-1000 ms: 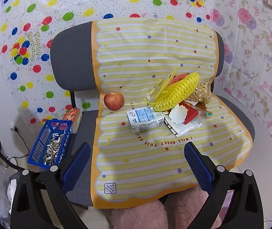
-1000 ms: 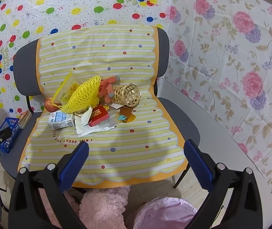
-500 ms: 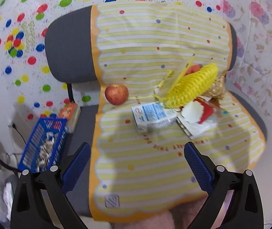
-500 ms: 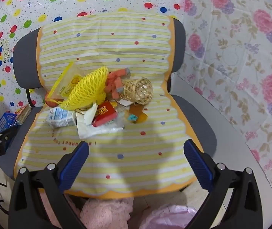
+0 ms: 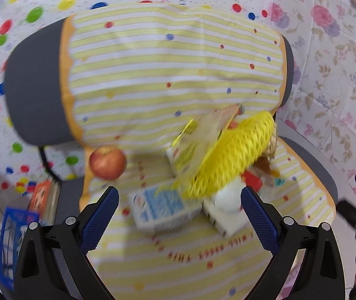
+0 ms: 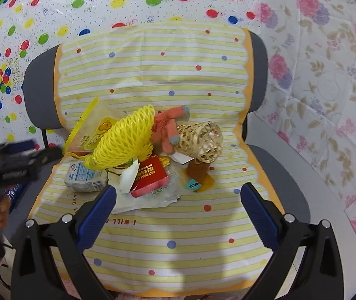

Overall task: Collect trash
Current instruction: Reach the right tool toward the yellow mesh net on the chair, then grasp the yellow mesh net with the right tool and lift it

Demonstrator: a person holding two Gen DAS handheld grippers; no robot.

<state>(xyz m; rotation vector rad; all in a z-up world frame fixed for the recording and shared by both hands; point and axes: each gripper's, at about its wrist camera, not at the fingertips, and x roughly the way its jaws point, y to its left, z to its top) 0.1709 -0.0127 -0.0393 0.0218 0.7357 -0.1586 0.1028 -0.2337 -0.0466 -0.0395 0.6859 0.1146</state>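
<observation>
A pile of litter lies on a chair draped with a yellow striped cloth (image 6: 153, 75). It holds a crushed white and blue milk carton (image 5: 163, 208) (image 6: 85, 176), a yellow foam net (image 5: 230, 155) (image 6: 123, 137), a red box (image 6: 150, 177), white paper (image 6: 128, 177) and a clear yellow bag (image 6: 90, 127). My left gripper (image 5: 179, 197) stands open just in front of the carton. My right gripper (image 6: 178, 195) hangs open over the red box and wrappers. Neither holds anything.
A red apple (image 5: 108, 162) sits left of the pile. An orange knitted toy (image 6: 168, 127) and a woven bamboo basket (image 6: 200, 140) lie behind it. A blue crate (image 5: 15, 235) stands on the floor at the left. The other gripper (image 6: 10, 165) shows at the left edge.
Both grippers have moved forward and down toward the pile, which now looks larger. The left view is blurred by motion. Both stay open, and nothing on the chair has shifted.
</observation>
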